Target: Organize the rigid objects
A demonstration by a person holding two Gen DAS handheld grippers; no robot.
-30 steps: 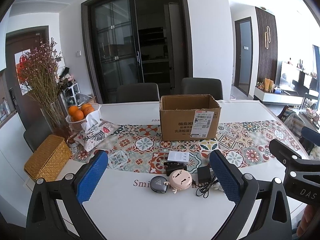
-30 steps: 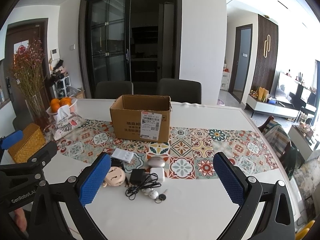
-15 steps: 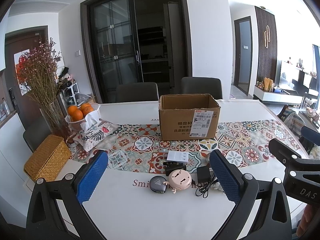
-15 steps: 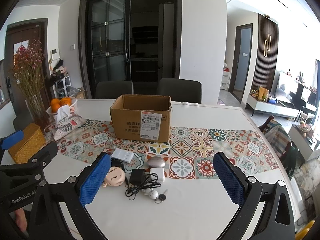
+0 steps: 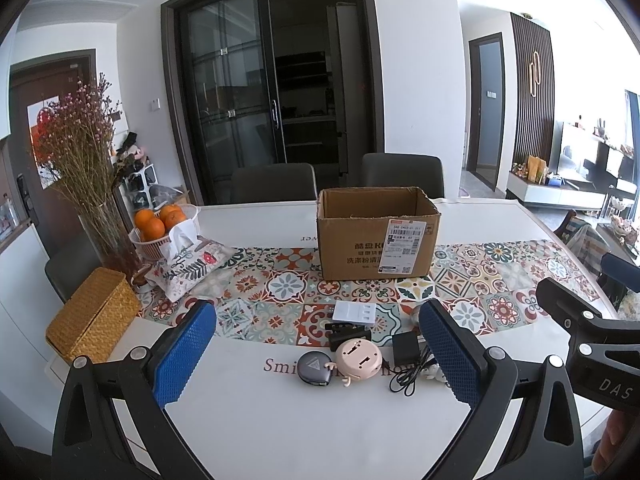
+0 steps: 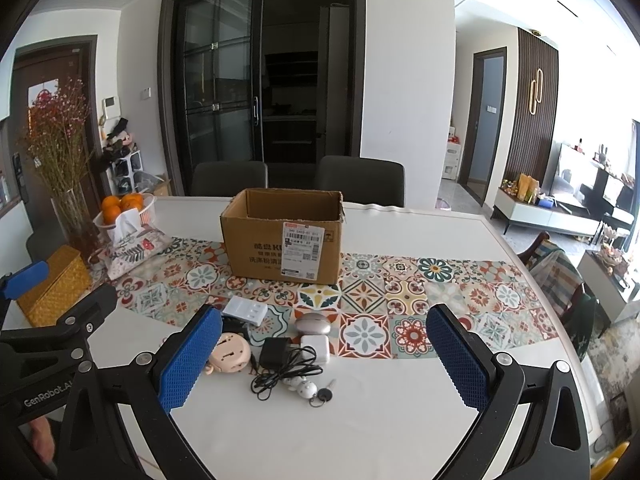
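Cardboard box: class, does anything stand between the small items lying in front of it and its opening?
Nothing visible does. The cardboard box stands open-topped behind the black charger and pink round gadget; only bare patterned runner lies between.

matt corrugated cardboard box (image 5: 378, 234), glossy white table (image 5: 280, 420), woven straw basket (image 5: 93, 320)

The cardboard box (image 5: 378, 236) carries a white shipping label (image 5: 404, 246) with barcodes and small unreadable print, beside large Chinese characters. The worktop (image 5: 280, 420) shows "Smi" in maroon script. The right gripper (image 5: 608, 380) reads "DAS"; the left gripper (image 6: 44, 390) reads "GenRobot.A".
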